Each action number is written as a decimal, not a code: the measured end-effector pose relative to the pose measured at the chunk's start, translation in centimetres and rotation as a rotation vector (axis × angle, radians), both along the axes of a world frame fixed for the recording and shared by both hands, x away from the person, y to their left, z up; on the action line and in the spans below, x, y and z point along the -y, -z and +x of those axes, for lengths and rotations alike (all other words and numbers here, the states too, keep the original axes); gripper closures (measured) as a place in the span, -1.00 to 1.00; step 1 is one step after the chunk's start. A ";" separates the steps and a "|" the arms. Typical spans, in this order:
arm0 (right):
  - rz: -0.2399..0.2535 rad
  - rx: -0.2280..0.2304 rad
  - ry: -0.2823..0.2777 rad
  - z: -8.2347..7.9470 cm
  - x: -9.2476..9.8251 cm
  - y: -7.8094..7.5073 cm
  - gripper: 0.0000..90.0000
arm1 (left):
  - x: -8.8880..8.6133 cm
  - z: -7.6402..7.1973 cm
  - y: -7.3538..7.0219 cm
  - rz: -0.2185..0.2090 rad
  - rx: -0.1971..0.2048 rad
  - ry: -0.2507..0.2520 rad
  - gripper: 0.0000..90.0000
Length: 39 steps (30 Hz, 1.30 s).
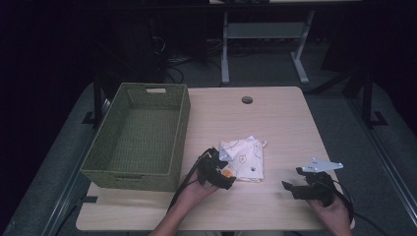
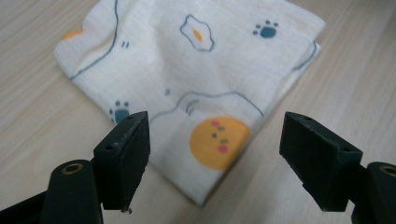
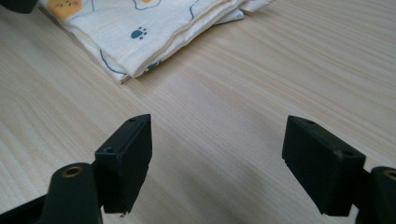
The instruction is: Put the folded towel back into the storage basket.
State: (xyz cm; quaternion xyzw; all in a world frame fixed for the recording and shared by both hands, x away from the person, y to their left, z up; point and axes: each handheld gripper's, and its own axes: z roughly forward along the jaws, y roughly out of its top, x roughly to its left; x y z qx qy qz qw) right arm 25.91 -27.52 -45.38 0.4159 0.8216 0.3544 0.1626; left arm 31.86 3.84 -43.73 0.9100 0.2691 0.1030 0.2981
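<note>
1. The folded cloth (image 1: 243,160) is lying on the table (image 1: 275,118) just right of the green basket (image 1: 140,135) in the high view; you are holding the left gripper (image 1: 219,172) at the cloth's near left corner and the right gripper (image 1: 295,179) well to the cloth's right.
2. In the left gripper view, your jaws are standing wide apart, straddling the cloth's (image 2: 196,70) nearest corner without pressing it.
3. In the right gripper view, your jaws are gaping over bare table (image 3: 261,93), the cloth (image 3: 144,28) lying beyond them.
</note>
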 end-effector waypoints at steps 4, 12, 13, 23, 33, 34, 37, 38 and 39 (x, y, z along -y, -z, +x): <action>0.004 -0.001 0.000 0.0 -0.1 0.0 -0.47 | 1.3 1.3 -0.2 0.013 -0.001 0.001 -0.45; 0.009 0.002 -0.006 0.1 -0.1 -0.1 -0.47 | 3.1 3.1 -0.3 0.056 -0.017 0.015 -0.43; 0.009 0.000 -0.007 0.1 -0.1 -0.1 -0.47 | 3.3 3.3 -0.3 0.058 -0.017 0.018 -0.43; 0.017 0.001 -0.007 0.1 -0.1 -0.1 -0.47 | 4.8 5.7 0.2 0.081 -0.052 0.008 -0.30; 0.020 -0.001 -0.008 0.2 0.0 -0.2 -0.47 | 5.4 6.5 1.2 0.094 -0.072 0.011 -0.01; 0.022 -0.001 -0.008 0.2 0.0 -0.2 -0.47 | 5.4 6.6 1.2 0.092 -0.073 0.010 0.02; 0.021 -0.001 -0.008 0.2 0.0 -0.2 -0.47 | 5.3 6.7 1.1 0.090 -0.074 0.019 0.20; 0.021 -0.002 -0.007 0.3 -0.1 -0.1 -0.47 | 5.3 6.7 1.1 0.091 -0.074 0.020 0.25; 0.021 -0.002 -0.007 0.2 -0.1 -0.1 -0.47 | 5.3 6.7 1.1 0.090 -0.075 0.022 0.28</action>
